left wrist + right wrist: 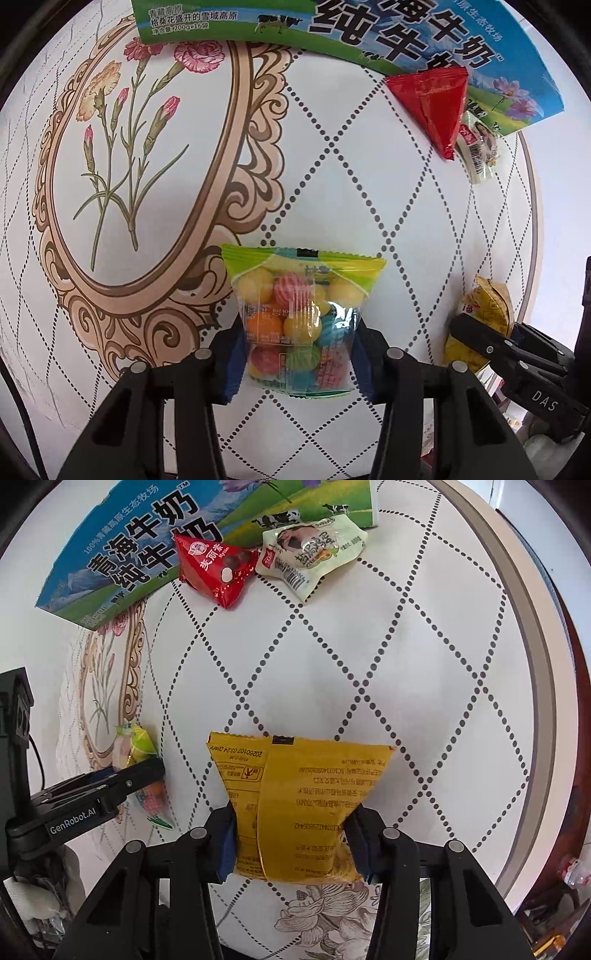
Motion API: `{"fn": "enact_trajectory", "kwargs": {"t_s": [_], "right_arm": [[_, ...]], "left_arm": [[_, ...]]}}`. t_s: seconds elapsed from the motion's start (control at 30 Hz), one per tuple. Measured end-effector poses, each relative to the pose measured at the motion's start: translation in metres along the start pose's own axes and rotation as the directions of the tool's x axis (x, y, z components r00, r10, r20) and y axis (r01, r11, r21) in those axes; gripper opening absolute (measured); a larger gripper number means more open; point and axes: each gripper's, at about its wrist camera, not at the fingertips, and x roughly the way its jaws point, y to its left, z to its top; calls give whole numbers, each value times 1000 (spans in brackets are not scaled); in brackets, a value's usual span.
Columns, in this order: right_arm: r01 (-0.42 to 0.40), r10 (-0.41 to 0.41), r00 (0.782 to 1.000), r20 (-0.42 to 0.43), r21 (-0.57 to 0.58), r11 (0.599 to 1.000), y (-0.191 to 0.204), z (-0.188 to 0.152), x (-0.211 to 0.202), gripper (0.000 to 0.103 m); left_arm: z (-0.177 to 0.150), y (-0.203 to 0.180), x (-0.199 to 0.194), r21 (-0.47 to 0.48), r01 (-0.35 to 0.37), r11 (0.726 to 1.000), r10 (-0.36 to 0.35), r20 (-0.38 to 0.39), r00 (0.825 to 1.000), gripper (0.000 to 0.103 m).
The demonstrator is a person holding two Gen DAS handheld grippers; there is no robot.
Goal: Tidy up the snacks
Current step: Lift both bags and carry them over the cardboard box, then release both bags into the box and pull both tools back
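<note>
My left gripper (297,363) is shut on a clear bag of coloured candy balls (297,317) with a green top seam, held just above the white quilted tablecloth (369,192). My right gripper (291,843) is shut on a yellow snack packet (299,797), its printed back facing me. Each gripper shows at the edge of the other view: the right gripper (476,341) with the yellow packet (487,306), the left gripper (147,771) with the candy bag (138,746). A red triangular snack pack (216,566) and a pale green packet (310,554) lie beside a milk carton box (122,554).
The milk carton box (369,33) stands at the far side with the red pack (432,107) and pale packet (476,147) against it. A flower-and-frame print (140,166) covers the cloth on the left. The round table's rim (532,657) curves along the right.
</note>
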Motion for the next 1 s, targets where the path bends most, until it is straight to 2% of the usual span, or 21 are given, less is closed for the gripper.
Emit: {"fn": "enact_trajectory", "kwargs": {"t_s": [0.2,0.37,0.5,0.63,0.8,0.9,1.0], "right_arm": [[-85,85,996,11,8,996,1,1,-21,50],[-151,150,987,61,5,989,5,10,-54,50],[-209,208,970,128,-4,978,5,25,-93,50],[-249,249,944,214,-27,968,8,48,-140,50],[-198,211,927,309,-74,977,24,104,-183,50],[-126,149,931,334,-90,988,33,145,-192,50],[-63,89,938,336,-89,994,48,184,-181,50]], "left_arm": [[7,-24,-44,58,45,997,-49,60,997,46],[24,-41,-87,82,103,991,-112,111,987,46],[46,-49,-125,108,144,984,-160,154,975,46],[82,-52,-155,136,167,977,-190,182,965,46],[152,-53,-168,181,92,979,-129,203,971,46],[201,-55,-161,188,50,981,-83,173,981,46],[248,-57,-145,182,34,983,-55,113,992,46]]}}
